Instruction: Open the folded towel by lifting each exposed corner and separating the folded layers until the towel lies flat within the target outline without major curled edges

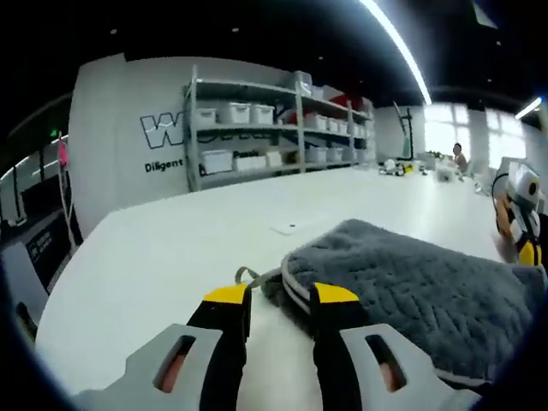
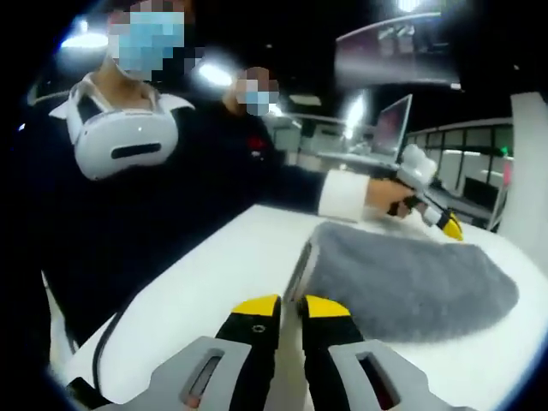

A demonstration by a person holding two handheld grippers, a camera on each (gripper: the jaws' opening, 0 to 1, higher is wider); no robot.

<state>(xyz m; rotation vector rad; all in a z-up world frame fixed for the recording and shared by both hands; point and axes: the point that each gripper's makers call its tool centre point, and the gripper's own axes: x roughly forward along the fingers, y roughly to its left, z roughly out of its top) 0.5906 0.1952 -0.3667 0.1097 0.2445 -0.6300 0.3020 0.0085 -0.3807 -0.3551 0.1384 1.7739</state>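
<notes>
A grey quilted towel [image 1: 411,282] lies folded on the white table [image 1: 154,257]. Its near corner, with a small loop tag [image 1: 247,276], sits just past the tips of my left gripper [image 1: 281,295]. The jaws stand open, one on each side of that corner's edge, and grip nothing. My right gripper [image 1: 527,247] comes in at the towel's far right edge. In the right gripper view the towel [image 2: 411,278] spreads ahead and to the right of my right gripper [image 2: 291,310]. Its yellow-tipped jaws are almost together, over bare table [image 2: 214,274]. My left gripper [image 2: 447,225], held by a hand, is at the towel's far side.
Grey shelves [image 1: 274,128] with white bins stand beyond the table's far edge. A small white card [image 1: 287,228] lies past the towel. A person [image 2: 163,214] in dark clothes, wearing a white headset [image 2: 128,141], stands at the table's edge. An open laptop [image 2: 390,124] shows behind.
</notes>
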